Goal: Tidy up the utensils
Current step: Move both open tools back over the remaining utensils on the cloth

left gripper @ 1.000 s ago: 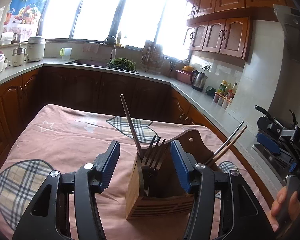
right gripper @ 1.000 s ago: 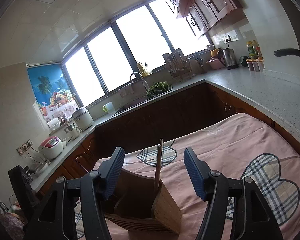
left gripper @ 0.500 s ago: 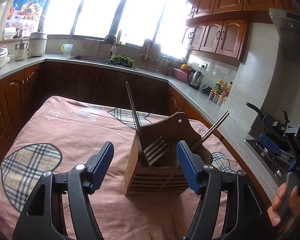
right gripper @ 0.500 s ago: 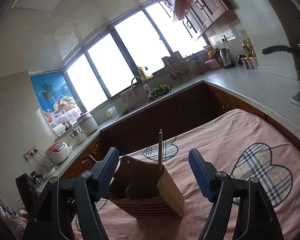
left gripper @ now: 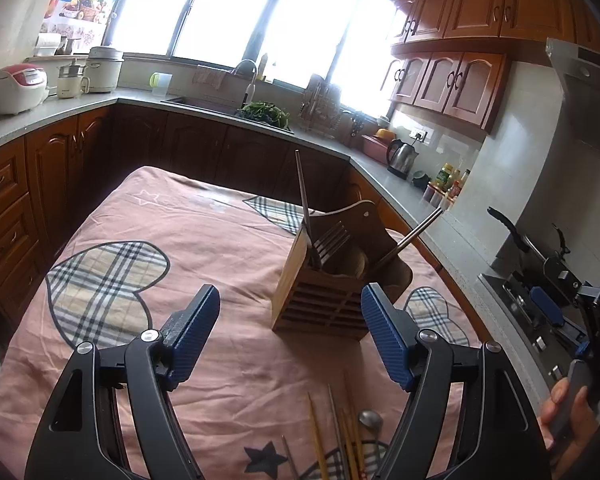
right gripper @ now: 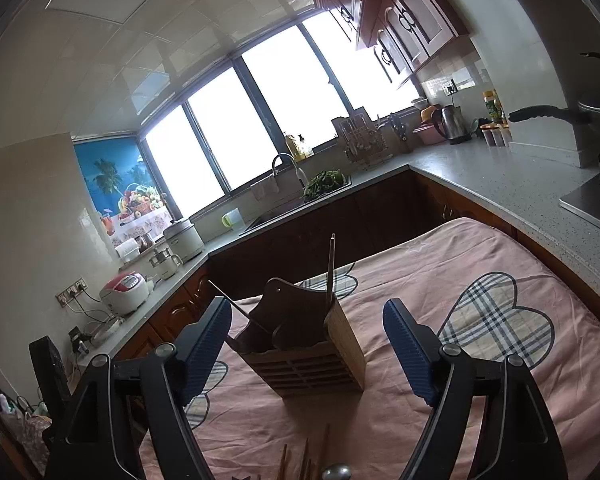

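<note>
Left gripper (left gripper: pixel 290 338) and right gripper (right gripper: pixel 308 350) jaws spread apart, empty, wooden caddy (left gripper: pixel 324 292) held forks (left gripper: pixel 330 240), loose chopsticks (left gripper: pixel 320 440) lay on desk (left gripper: pixel 220 248)

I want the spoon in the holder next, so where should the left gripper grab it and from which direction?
Judging by the left wrist view, the spoon lies flat on the cloth, bowl toward the holder. Come from above and pinch its handle just behind the bowl, left gripper straddling it crosswise.

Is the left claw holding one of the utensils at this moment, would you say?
No, the left claw is open and empty, with the wooden holder beyond it and loose chopsticks lying on the cloth below.
</note>
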`<action>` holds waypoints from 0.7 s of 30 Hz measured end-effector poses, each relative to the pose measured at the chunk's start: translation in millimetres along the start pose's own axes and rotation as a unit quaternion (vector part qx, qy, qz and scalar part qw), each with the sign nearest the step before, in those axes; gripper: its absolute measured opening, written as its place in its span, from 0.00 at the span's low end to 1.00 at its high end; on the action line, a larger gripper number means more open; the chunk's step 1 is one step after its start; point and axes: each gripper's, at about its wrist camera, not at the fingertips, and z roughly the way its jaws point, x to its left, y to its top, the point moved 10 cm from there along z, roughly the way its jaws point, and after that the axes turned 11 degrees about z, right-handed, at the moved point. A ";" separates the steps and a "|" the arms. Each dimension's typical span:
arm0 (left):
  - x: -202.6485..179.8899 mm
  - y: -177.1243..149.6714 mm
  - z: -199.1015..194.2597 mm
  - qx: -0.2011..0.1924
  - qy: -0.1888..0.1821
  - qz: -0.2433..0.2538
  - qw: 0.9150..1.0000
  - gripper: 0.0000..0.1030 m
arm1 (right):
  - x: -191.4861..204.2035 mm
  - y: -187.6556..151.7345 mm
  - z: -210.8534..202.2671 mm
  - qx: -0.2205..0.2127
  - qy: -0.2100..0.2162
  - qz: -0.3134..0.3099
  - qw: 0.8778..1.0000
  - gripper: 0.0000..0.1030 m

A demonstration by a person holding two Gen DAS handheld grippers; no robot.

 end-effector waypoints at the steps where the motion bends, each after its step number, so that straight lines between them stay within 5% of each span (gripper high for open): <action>1: 0.7 -5.0 -3.9 0.004 0.001 0.000 1.000 0.73 | 0.0 -4.5 -4.0 0.003 0.000 -0.003 1.000 0.79; 21: -2.3 -94.6 -26.4 0.072 0.000 -0.007 0.997 0.73 | -23.4 -106.9 -38.0 0.093 -0.033 -0.031 0.995 0.79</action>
